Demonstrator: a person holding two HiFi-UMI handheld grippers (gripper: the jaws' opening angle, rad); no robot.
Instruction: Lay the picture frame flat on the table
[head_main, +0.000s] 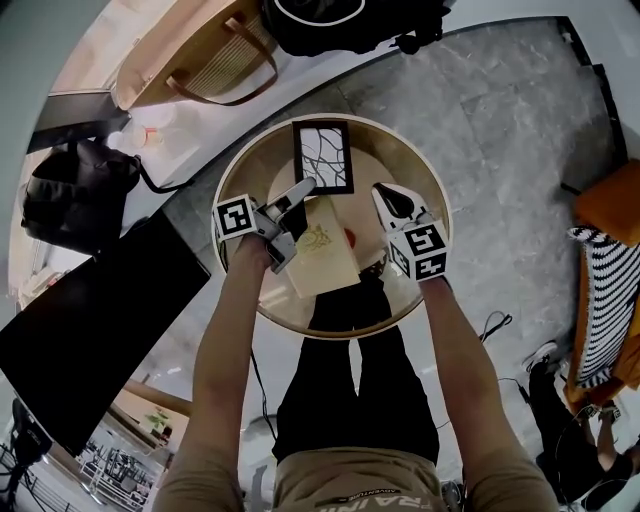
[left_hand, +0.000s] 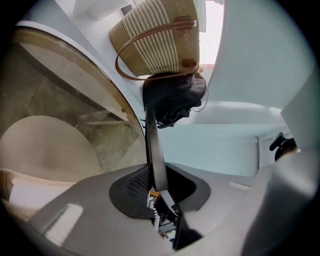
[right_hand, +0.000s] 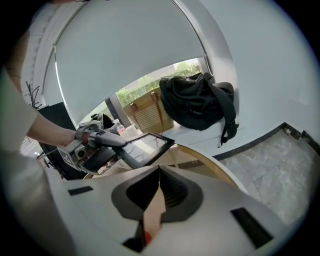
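A black picture frame (head_main: 322, 155) with a white branch drawing is at the far side of the round glass-topped table (head_main: 430, 190). My left gripper (head_main: 305, 188) is shut on its near left corner. In the left gripper view the frame's thin black edge (left_hand: 152, 145) runs up from between the jaws of that gripper (left_hand: 156, 185). In the right gripper view the frame (right_hand: 145, 146) is slightly tilted over the table rim (right_hand: 210, 167). My right gripper (head_main: 385, 197) is shut on a beige card (head_main: 320, 258) with a red spot, and the card's edge (right_hand: 152, 212) shows between the jaws.
A woven straw bag (head_main: 195, 50) and a black backpack (head_main: 350, 20) lie on the white bench beyond the table. Another black bag (head_main: 70, 195) and a dark panel (head_main: 90, 330) are at the left. A striped cushion (head_main: 600, 310) lies on an orange seat at the right.
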